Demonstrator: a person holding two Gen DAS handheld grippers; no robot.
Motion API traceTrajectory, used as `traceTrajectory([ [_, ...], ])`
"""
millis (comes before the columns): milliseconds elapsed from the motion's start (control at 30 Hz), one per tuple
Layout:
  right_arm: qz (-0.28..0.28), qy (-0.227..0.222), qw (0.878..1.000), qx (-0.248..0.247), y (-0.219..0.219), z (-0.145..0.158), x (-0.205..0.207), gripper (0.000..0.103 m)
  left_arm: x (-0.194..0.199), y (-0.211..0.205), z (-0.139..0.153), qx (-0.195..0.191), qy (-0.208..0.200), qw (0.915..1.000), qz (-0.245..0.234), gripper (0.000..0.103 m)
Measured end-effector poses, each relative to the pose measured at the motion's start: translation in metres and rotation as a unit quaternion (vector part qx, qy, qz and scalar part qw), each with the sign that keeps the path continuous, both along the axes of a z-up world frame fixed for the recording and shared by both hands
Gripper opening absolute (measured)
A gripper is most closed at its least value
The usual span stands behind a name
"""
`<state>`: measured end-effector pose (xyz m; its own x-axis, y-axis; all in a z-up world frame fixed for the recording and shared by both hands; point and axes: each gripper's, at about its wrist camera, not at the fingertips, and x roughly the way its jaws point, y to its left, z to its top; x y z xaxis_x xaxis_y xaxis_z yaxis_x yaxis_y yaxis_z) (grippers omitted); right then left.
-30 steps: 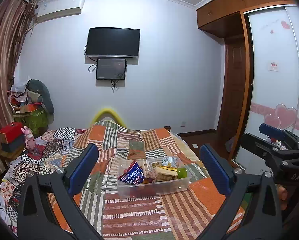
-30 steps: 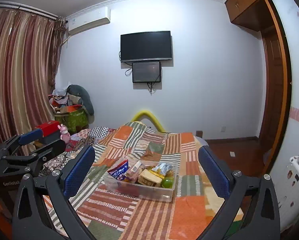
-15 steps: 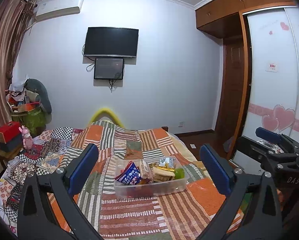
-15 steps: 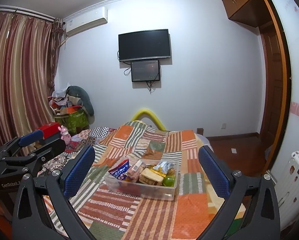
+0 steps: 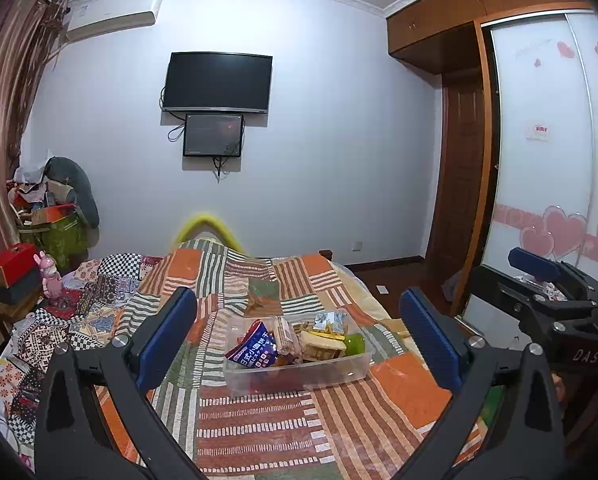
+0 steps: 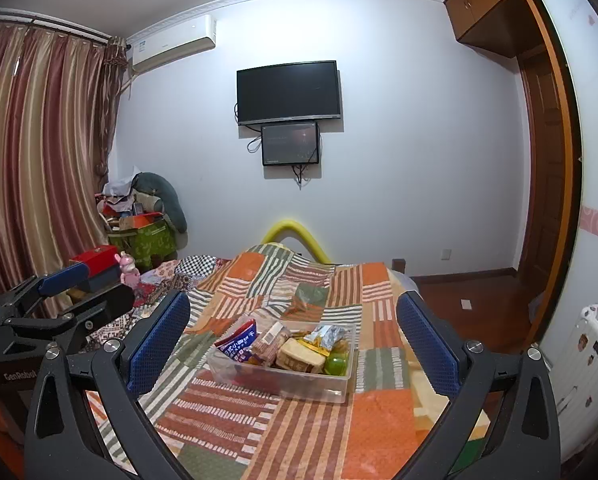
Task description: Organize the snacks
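Observation:
A clear plastic bin [image 5: 299, 376] [image 6: 283, 380] sits on a patchwork bed cover [image 5: 259, 432] [image 6: 311, 424]. It holds several snacks, among them a blue and red bag [image 5: 255, 350] [image 6: 237, 344], a biscuit pack [image 6: 271, 338], a silver packet [image 5: 329, 320] and a green round item [image 5: 353, 345] [image 6: 335, 364]. My left gripper [image 5: 299, 336] is open and empty, held back from the bin. My right gripper [image 6: 293, 336] is open and empty, also short of it. Each gripper shows at the edge of the other's view.
A wall TV [image 5: 217, 82] hangs ahead with a small screen below. Cluttered boxes and a pink toy [image 5: 51, 276] stand left of the bed. A wardrobe with sliding doors [image 5: 539, 200] and a white appliance [image 6: 591, 360] are on the right. Curtains [image 6: 39, 160] hang at left.
Both views have shifted slightly; the bin sits a little further left in the left wrist view and the right wrist view has drifted a little. Both grippers stay open.

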<state>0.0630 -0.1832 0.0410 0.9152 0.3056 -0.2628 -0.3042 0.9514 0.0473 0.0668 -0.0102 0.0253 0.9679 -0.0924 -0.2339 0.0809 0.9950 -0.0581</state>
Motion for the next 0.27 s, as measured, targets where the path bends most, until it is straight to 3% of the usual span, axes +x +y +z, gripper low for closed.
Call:
traceTrajectory([
  [267,0.000,0.000,1.000,-0.002,0.0006,-0.0007,-0.0005,0.103,-0.0015,-0.0004,-0.0012,0.000,0.000,1.0000,-0.004,0.103],
])
